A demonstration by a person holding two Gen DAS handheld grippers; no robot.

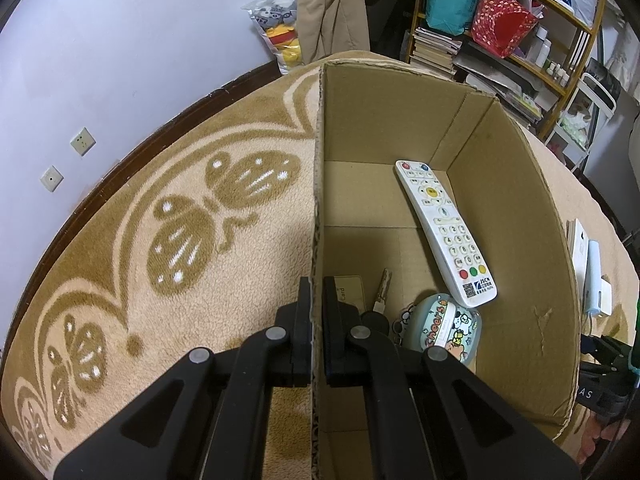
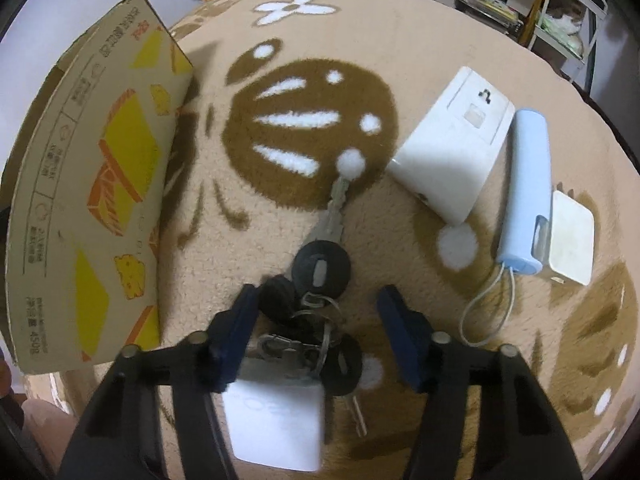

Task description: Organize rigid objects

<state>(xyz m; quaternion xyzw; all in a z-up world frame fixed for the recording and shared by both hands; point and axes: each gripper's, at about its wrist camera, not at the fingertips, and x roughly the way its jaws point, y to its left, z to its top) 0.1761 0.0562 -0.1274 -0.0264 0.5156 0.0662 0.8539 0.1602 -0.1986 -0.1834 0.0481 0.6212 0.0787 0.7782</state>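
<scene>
The bunch of keys (image 2: pixel 320 300) lies on the patterned blanket (image 2: pixel 400 40), right between the fingers of the right gripper (image 2: pixel 316 312). The black key heads sit against the left finger (image 2: pixel 240 320), while the right finger (image 2: pixel 396 320) stands apart from them, with bare blanket showing in the gap. One long key points away from the gripper toward a white box (image 2: pixel 452 144). The jaws stand partly open around the bunch, and the pads do not press it from both sides (nothing is gripped). A white card (image 2: pixel 276 424) lies under the near end of the bunch.

The left gripper (image 1: pixel 317 300) is clenched on the near wall of the cardboard box (image 1: pixel 360 120), one finger outside, one inside. Inside the box lie a white remote (image 1: pixel 444 232), a round cartoon-printed case (image 1: pixel 444 328), another key (image 1: pixel 382 292) and a card (image 1: pixel 352 292).

Beside the white box, well right of the keys, lie a pale blue tube (image 2: pixel 524 192) and a white charger (image 2: pixel 572 236).
</scene>
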